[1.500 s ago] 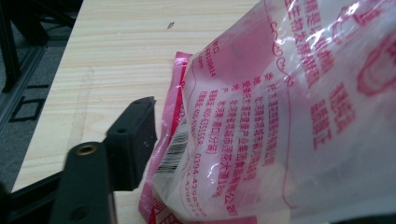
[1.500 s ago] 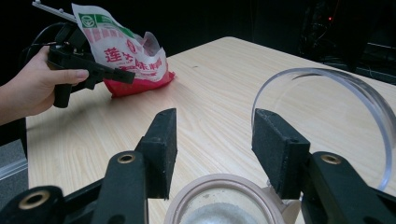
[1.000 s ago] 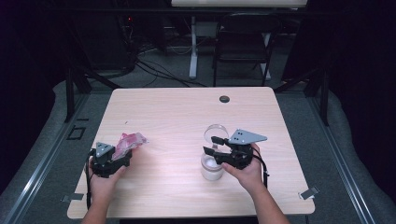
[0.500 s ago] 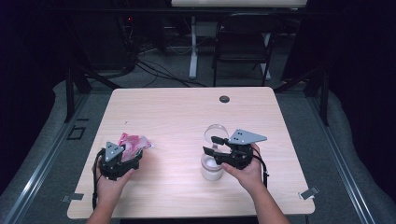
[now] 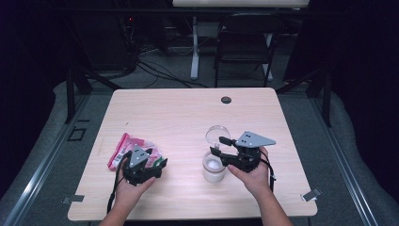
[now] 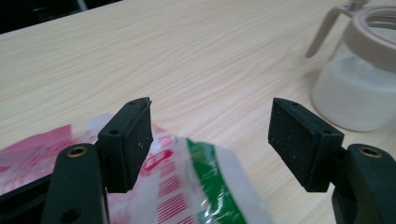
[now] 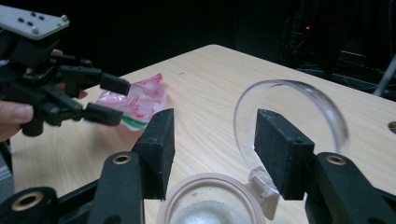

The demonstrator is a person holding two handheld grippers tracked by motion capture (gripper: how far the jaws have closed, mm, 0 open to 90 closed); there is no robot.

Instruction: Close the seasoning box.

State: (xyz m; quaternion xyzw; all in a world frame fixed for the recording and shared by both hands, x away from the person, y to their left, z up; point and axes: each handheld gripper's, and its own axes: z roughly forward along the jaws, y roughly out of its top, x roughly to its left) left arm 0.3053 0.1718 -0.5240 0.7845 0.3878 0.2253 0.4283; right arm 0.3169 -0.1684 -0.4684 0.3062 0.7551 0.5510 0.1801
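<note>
Crinkly red, green and clear plastic, the packet [image 5: 136,151] lies lower left on pale wood-grain table [image 5: 179,117], under the left gripper [image 5: 157,165], jaws apart, nothing pinched. At lower centre the right gripper [image 5: 219,146] stands wide about the open jar [image 5: 213,166] of white powder, round clear lid [image 5: 217,134] raised. Bare tabletop beyond; small dark disc [image 5: 226,100] near the far edge.

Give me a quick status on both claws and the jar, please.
Left claw open over the red-green packet. Right claw open above the jar, lid flipped up. Nothing in the way.
</note>
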